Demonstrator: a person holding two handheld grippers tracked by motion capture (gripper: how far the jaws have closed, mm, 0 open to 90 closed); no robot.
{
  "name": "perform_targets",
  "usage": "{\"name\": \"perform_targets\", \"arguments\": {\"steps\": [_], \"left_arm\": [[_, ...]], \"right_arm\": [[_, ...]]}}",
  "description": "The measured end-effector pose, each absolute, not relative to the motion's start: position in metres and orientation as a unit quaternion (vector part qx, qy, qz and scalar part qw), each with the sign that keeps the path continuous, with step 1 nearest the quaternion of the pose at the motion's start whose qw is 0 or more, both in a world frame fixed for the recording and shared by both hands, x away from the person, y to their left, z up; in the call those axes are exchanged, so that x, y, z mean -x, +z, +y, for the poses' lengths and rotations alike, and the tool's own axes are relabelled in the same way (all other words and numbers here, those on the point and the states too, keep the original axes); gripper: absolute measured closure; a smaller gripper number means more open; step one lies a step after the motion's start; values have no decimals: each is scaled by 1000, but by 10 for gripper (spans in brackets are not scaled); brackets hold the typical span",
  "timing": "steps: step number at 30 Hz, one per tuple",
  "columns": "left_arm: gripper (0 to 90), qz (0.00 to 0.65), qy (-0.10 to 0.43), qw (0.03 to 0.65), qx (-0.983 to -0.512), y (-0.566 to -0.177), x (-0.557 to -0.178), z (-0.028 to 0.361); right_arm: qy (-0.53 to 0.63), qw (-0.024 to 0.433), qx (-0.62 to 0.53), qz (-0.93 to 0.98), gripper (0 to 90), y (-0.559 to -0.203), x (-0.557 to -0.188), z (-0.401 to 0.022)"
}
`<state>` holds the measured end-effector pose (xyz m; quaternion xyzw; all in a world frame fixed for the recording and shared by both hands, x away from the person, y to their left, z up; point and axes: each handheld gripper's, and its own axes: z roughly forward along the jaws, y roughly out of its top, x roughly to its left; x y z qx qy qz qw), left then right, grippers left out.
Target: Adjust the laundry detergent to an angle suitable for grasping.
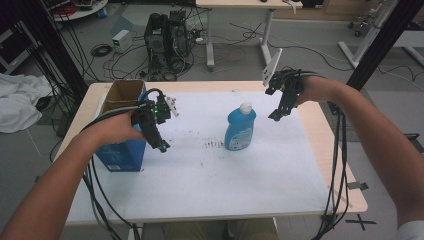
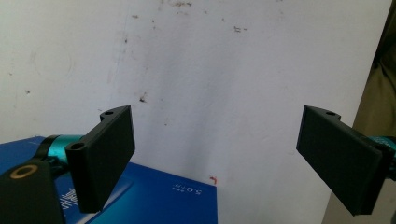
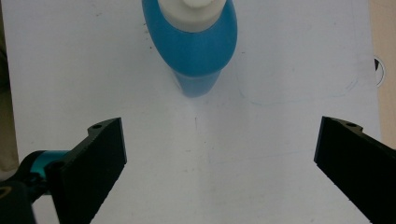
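Grippers both spread wide and empty, left gripper beside blue box, right gripper near blue bottle.

**Layout on the table**

A bottle is stood upright near the middle of the table, on the sheet by which most of the tabletop is covered. A box is placed at the left edge, well apart from the bottle. The left gripper is held just beside the box, on the side toward the bottle. The right gripper is held above the sheet to the right of the bottle, toward the far edge.
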<state>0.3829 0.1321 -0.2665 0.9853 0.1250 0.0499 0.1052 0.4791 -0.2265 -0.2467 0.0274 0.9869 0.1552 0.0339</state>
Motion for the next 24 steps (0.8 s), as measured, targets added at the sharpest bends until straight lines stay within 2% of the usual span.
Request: {"name": "perform_targets", "arguments": {"steps": [24], "left_arm": [[114, 138, 61, 106, -983, -263, -384, 126]], "right_arm": [[164, 36, -25, 986, 12, -244, -477, -232]]}}
